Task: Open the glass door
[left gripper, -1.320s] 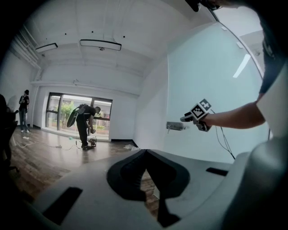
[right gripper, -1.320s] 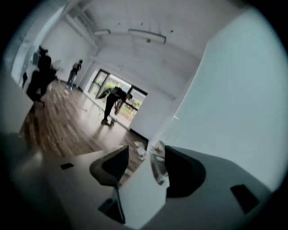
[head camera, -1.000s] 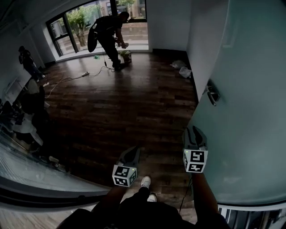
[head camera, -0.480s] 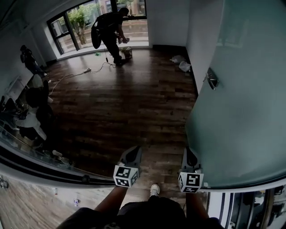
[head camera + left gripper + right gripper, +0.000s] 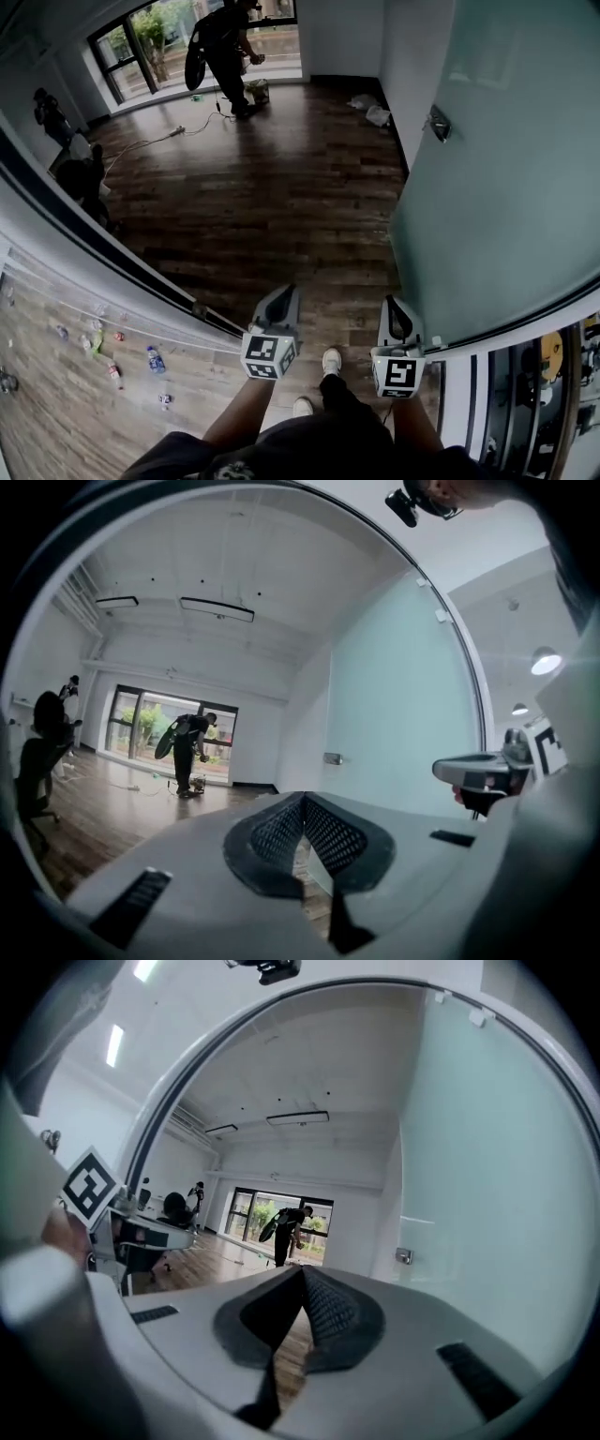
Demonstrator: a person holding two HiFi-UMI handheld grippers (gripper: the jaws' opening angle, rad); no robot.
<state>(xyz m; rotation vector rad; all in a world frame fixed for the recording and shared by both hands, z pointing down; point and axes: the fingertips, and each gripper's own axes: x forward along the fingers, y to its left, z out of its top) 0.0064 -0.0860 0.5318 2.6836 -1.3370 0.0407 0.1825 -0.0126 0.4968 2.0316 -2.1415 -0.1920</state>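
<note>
Your left gripper (image 5: 284, 296) and right gripper (image 5: 395, 307) both point level ahead of you. Each pair of jaws is pressed together with nothing between them, the dark mesh-textured pads meeting in a narrow wedge. Below them, your white shoe (image 5: 330, 360) stands on the dark plank floor (image 5: 281, 206). The glass door (image 5: 506, 187) is a smooth, frosted pale-green panel that rises just to the right of your right gripper, and neither tool touches it. A small metal handle (image 5: 439, 123) sits farther along its face. At the far windows (image 5: 141, 42), a person (image 5: 220, 47) in dark clothes bends over.
</note>
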